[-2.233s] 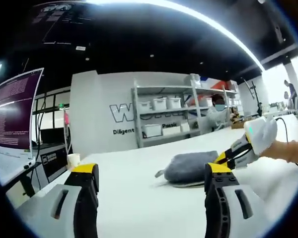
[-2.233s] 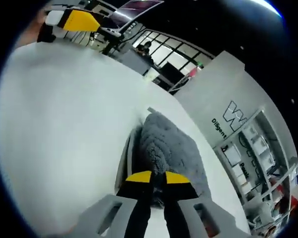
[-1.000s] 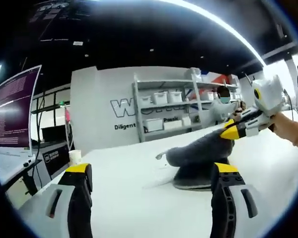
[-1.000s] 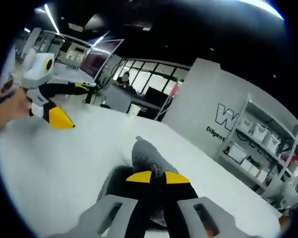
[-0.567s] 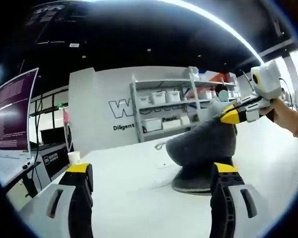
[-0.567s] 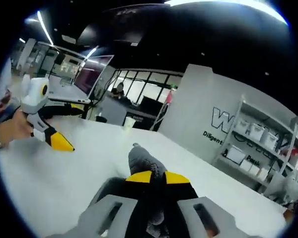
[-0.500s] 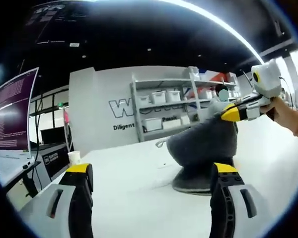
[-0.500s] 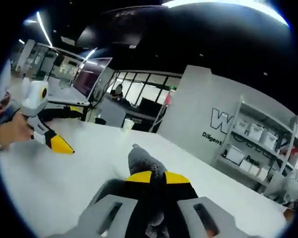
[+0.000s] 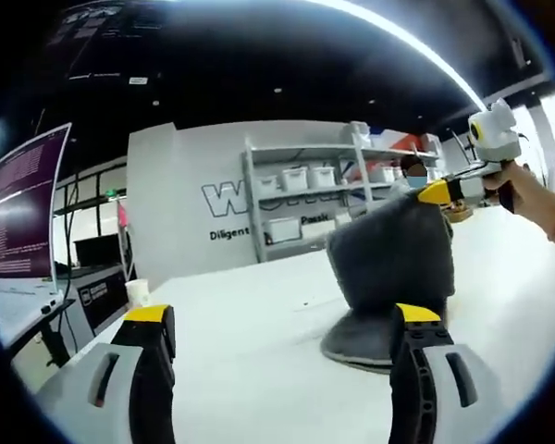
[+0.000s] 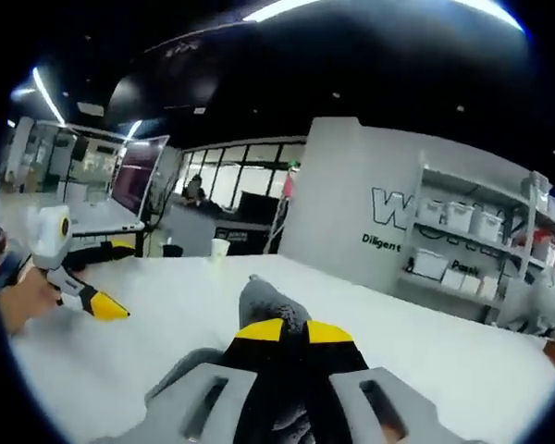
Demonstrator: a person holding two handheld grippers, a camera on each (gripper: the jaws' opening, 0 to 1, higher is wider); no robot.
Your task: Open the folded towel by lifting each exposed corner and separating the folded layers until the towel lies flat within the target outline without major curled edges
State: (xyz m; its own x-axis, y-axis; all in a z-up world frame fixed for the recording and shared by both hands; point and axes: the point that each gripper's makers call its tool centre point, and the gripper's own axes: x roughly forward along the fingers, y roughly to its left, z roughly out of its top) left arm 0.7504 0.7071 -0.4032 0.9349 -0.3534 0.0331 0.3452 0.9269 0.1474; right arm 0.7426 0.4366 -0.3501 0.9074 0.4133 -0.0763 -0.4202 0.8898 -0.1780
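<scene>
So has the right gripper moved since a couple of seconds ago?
Yes. In the left gripper view the right gripper has risen from table level to shelf height, lifting the towel.

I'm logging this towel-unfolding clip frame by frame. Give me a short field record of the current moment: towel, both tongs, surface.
towel: grey towel, one layer lifted upright, the rest still on the table
right tongs: shut on the towel's raised edge
left tongs: open, holding nothing, apart from the towel
surface: white table
flat yet: no
</scene>
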